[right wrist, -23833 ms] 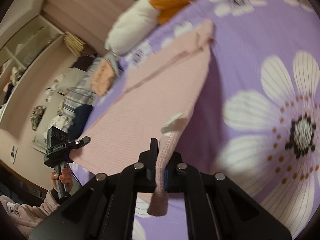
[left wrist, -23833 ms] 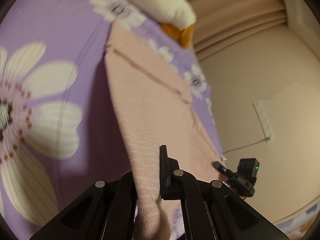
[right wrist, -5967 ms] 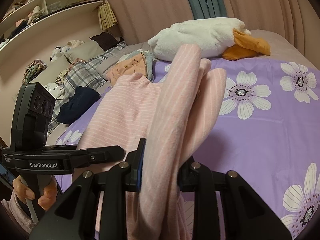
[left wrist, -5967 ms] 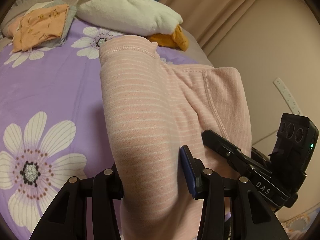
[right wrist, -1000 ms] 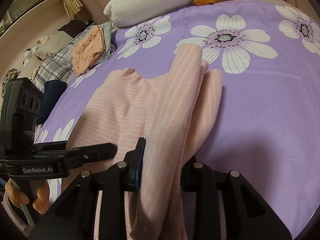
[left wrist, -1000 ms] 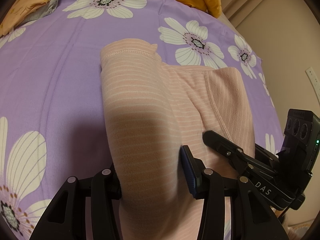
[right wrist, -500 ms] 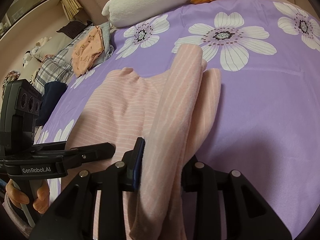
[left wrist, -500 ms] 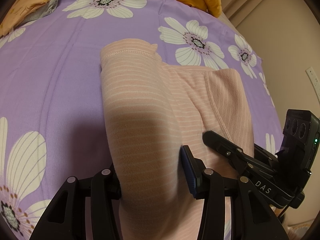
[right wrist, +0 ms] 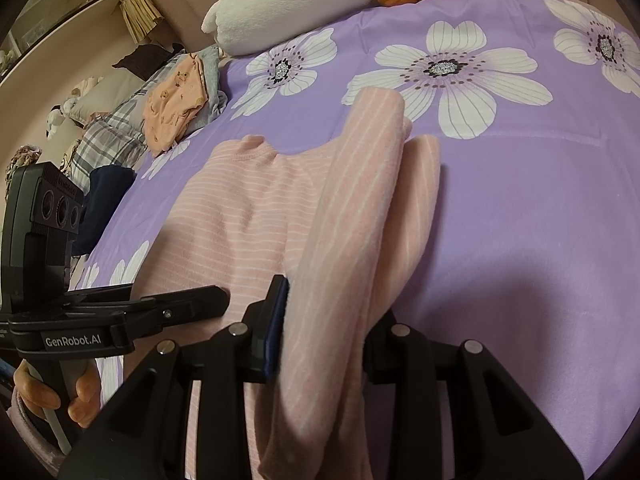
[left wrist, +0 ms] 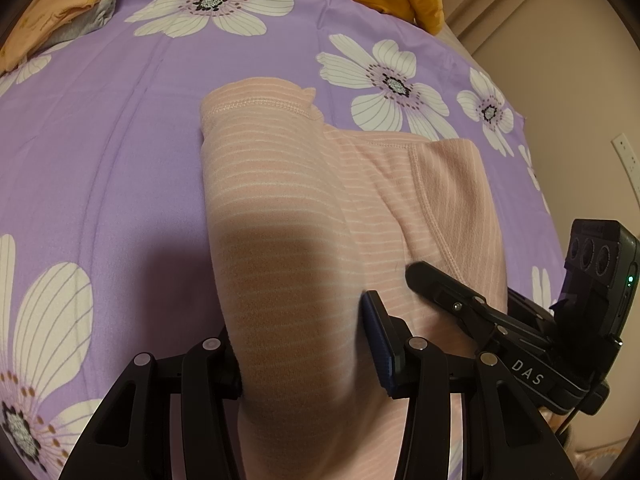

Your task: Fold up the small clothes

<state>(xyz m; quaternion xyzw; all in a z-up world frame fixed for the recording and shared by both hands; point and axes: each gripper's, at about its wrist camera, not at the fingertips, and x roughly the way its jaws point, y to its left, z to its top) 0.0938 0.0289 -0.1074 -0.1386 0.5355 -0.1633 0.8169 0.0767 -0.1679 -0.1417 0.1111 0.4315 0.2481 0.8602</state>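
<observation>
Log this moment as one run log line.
left gripper: shut on pink striped knit garment | right gripper: shut on same garment | garment: partly folded on purple floral bedspread

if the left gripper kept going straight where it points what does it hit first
Probably the pink striped top itself: the left gripper is clamped on its bunched fabric, with the purple floral bedspread right beneath; depth is unclear.

Your two wrist cameras look steeply down along their fingers, close over the pink striped garment (left wrist: 280,208) on the purple flowered bedspread (left wrist: 100,140) — both share it — and each catches the other's gripper.
</observation>
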